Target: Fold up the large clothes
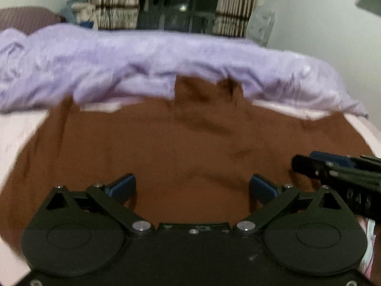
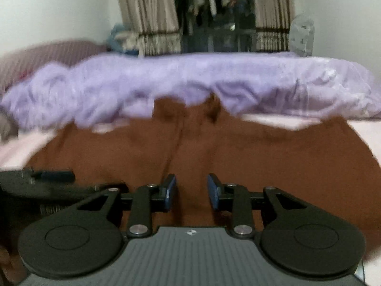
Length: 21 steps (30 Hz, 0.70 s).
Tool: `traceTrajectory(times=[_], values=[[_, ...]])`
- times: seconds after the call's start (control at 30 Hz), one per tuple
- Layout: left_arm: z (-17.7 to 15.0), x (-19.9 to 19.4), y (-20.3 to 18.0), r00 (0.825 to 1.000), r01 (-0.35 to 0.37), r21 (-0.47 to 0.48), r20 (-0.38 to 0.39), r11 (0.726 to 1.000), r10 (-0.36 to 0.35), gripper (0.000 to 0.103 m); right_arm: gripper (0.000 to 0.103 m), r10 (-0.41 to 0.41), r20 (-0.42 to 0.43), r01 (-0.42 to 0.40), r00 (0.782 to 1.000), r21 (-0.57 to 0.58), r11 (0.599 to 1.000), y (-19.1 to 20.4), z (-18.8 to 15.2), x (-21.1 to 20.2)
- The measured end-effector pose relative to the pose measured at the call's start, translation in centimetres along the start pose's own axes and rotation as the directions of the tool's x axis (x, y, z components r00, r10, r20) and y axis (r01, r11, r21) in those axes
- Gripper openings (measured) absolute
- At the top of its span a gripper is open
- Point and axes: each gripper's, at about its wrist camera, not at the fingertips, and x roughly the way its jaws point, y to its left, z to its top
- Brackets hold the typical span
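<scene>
A large brown garment [image 1: 166, 147] lies spread flat on the pink bed sheet [image 1: 14, 138]; it also fills the middle of the right wrist view [image 2: 262, 162]. My left gripper [image 1: 193, 186] is wide open and empty just above the garment's near part. My right gripper [image 2: 191, 188] is open with a narrower gap, empty, also over the near part. The right gripper shows at the right edge of the left wrist view [image 1: 300, 164], and the left gripper shows at the left edge of the right wrist view [image 2: 59, 175].
A crumpled lilac blanket [image 1: 166, 57] lies across the far side of the bed, overlapping the garment's far edge [image 2: 190, 81]. A purple striped pillow [image 2: 47, 54] sits at far left. Striped curtains [image 2: 147, 12] and a dark window [image 2: 214, 23] stand behind.
</scene>
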Motion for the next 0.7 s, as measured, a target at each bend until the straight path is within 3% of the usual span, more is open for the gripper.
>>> traceTrajectory(times=[0.1, 0.2, 0.33, 0.4, 0.63, 0.7], values=[[2.7, 1.4, 0.5, 0.999, -0.042, 0.015, 0.019, 0.999, 0.042, 0.103, 0.037, -0.01, 0.02, 0.01, 1.0, 0.008, 1.0, 0.1, 2.5, 1.9], [4.2, 4.1, 1.7, 0.996, -0.083, 0.003, -0.022, 0.997, 0.083, 0.103, 0.036, -0.011, -0.019, 0.012, 1.0, 0.061, 0.998, -0.5, 3.6, 5.0], [3.6, 7.9, 3.7, 0.988, -0.085, -0.058, -0.132, 0.995, 0.077, 0.103, 0.036, -0.02, -0.123, 0.03, 0.992, 0.085, 0.996, -1.1, 2.6, 8.7], [2.7, 8.7, 4.5, 0.989, -0.076, -0.083, -0.13, 0.994, 0.064, 0.103, 0.035, -0.024, -0.152, 0.039, 0.988, 0.094, 0.995, -1.3, 1.5, 9.8], [3.5, 8.0, 4.5, 0.993, -0.067, -0.054, -0.103, 0.996, 0.062, 0.103, 0.034, 0.023, -0.123, -0.006, 0.992, 0.135, 0.991, -2.5, 1.4, 9.3], [3.9, 7.3, 5.0, 0.992, -0.1, -0.032, -0.079, 0.994, 0.097, 0.103, 0.034, 0.02, -0.101, -0.004, 0.995, 0.154, 0.988, -3.7, 2.1, 8.2]])
